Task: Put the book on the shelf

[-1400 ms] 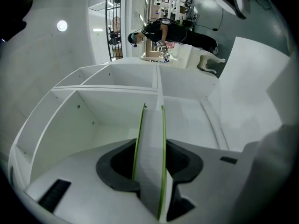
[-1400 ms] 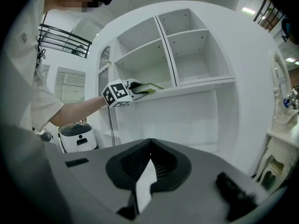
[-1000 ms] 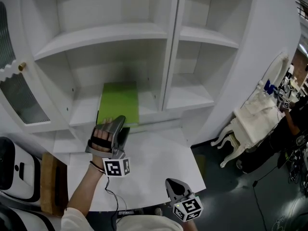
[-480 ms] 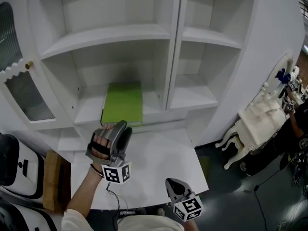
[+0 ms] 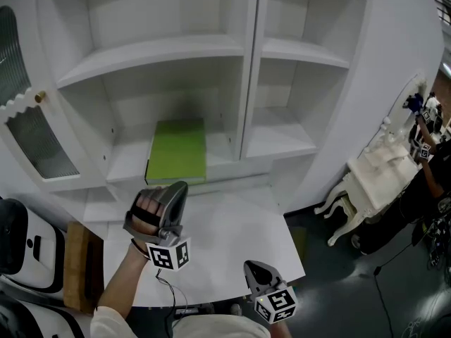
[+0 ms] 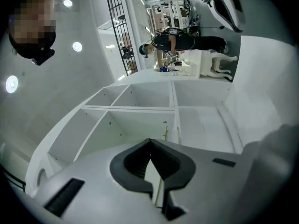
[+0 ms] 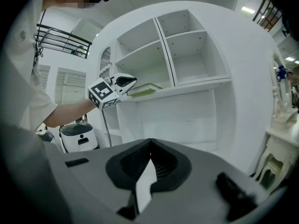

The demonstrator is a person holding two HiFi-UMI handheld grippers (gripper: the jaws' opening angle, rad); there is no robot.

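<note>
White counter (image 5: pixel 232 238) below you. Nearest, your right gripper (image 5: pixel 254 267) hangs low by the counter's front edge, jaws together and empty. Farther on, your left gripper (image 5: pixel 176 190) sits just short of the shelf lip. Its jaws have just closed with nothing between them. Beyond it the green book (image 5: pixel 177 150) lies flat on the lower left shelf (image 5: pixel 123 166), free of both grippers. Judgement: the placing step looks done. Next, if anything: nudge the book square, or draw the left gripper clear.
</note>
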